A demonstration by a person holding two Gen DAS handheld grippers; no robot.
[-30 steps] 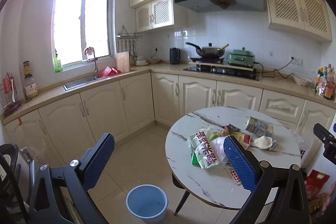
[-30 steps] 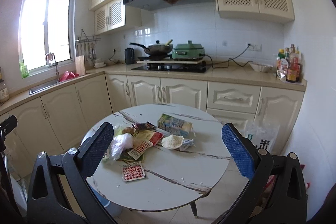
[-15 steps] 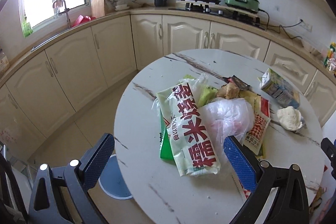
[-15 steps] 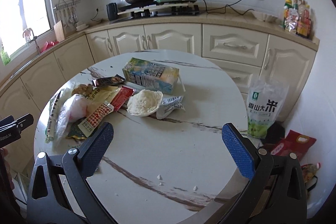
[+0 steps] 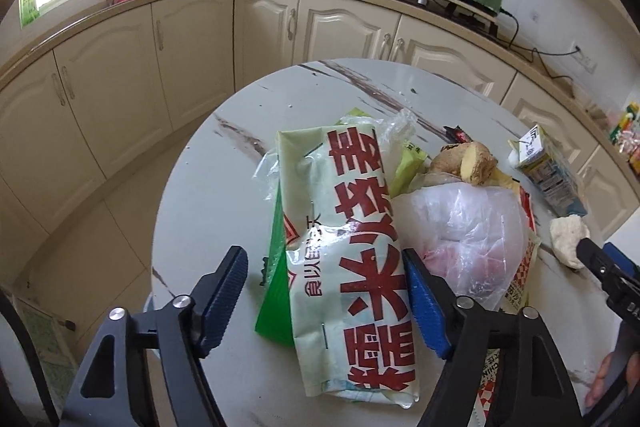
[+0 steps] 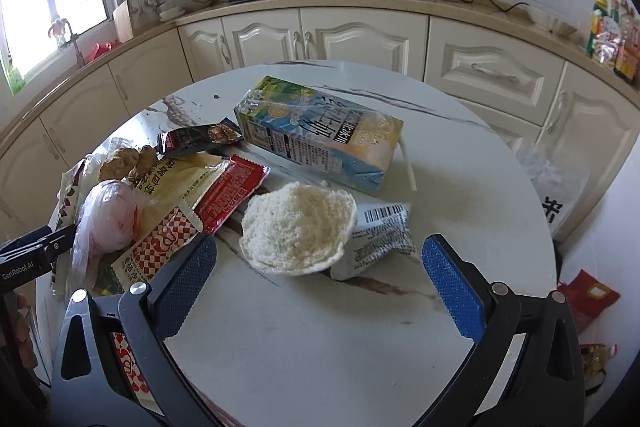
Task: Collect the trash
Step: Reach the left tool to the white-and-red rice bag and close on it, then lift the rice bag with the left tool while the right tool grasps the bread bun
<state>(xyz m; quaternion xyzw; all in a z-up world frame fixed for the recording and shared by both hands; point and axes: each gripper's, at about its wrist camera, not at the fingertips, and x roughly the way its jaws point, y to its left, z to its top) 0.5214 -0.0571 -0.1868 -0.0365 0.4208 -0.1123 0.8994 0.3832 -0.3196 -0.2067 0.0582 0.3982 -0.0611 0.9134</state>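
On the round marble table the trash lies heaped, the long rice bag topmost at its near left edge. The left gripper straddles that bag, its jaws just narrowing but not yet pressing; it should pinch the whole width squarely. The right gripper hangs wide apart before the white bread piece.

Round marble table; wrappers, carton, rice bag lie on it.
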